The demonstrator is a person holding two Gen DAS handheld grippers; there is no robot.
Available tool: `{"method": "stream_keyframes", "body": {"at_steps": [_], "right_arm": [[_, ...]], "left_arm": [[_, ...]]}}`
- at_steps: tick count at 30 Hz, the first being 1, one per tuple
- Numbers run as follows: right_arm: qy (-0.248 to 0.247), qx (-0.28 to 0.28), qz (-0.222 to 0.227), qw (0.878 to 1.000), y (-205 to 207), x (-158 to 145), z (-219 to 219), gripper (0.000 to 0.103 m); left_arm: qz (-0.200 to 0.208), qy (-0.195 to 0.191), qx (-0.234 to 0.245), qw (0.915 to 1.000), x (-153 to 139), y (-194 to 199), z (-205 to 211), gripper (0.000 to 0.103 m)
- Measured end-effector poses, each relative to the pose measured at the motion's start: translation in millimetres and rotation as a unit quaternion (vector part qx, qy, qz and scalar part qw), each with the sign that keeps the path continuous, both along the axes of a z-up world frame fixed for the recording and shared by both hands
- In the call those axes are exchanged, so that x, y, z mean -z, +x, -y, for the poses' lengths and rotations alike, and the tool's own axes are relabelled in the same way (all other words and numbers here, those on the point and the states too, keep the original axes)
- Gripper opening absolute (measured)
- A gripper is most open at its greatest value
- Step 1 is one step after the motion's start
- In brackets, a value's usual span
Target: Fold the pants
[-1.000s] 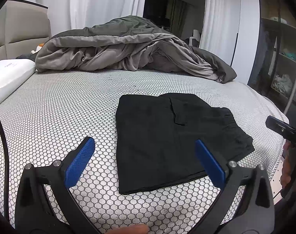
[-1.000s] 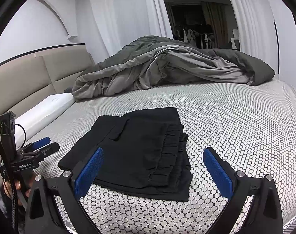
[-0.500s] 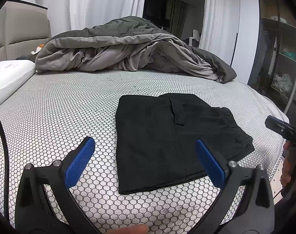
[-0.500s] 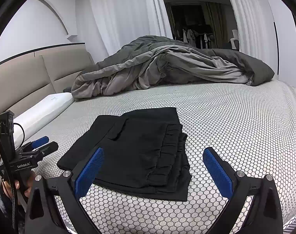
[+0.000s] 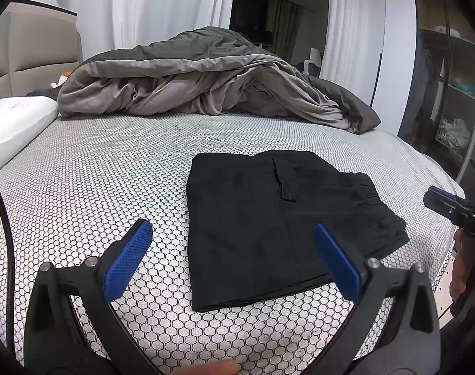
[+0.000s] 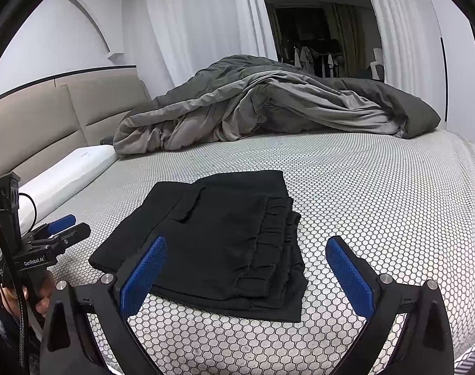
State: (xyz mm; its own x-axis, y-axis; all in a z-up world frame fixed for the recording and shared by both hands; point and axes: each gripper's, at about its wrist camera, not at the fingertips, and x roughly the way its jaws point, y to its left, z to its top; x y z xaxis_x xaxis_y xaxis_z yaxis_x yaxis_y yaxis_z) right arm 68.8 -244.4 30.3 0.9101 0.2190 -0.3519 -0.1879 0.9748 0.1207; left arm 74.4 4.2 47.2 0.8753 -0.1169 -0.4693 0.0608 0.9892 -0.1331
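In the left wrist view, a white rectangular pillow [image 5: 15,125] lies far out to the left of the left claw [image 5: 232,257], at the edge of the bed with the white honeycomb-patterned cover [image 5: 90,187]. The left claw hangs above that cover with its 2 blue-padded fingers [image 5: 128,262] spread wide and nothing between them. Ahead of it, and reaching past its right finger, lie the black folded pants [image 5: 268,218], a flat, roughly square stack with a pocket flap on top and the gathered waistband at its right edge. Far beyond the claw, a crumpled grey duvet [image 5: 206,78] is heaped across the back of the bed. At the far right edge, the right claw [image 5: 447,201] shows only in part, beside the pants and apart from them.

In the right wrist view, the left claw [image 6: 61,231] sits at the far left, gripped by a hand and clear of the pants [image 6: 218,243], with the pillow [image 6: 68,172] behind it along the beige padded headboard [image 6: 50,115]. The right claw [image 6: 247,270] is likewise spread wide and empty; the pants lie just ahead of it, their near left part behind its left blue pad [image 6: 143,275], while its right pad is over bare cover [image 6: 378,203]. The duvet [image 6: 268,109] lies well beyond.
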Motion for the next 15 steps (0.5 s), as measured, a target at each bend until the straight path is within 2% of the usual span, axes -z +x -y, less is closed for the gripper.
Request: {"method": "stream_keyframes", "body": {"at_steps": [15], "right_arm": [[-0.013,-0.005,-0.003,1.000,5.0,2.8,-5.2,0.103]], "left_arm": [[-0.002,-0.001,-0.008,1.0000,0.2,-1.2,-4.6,0.102]]}}
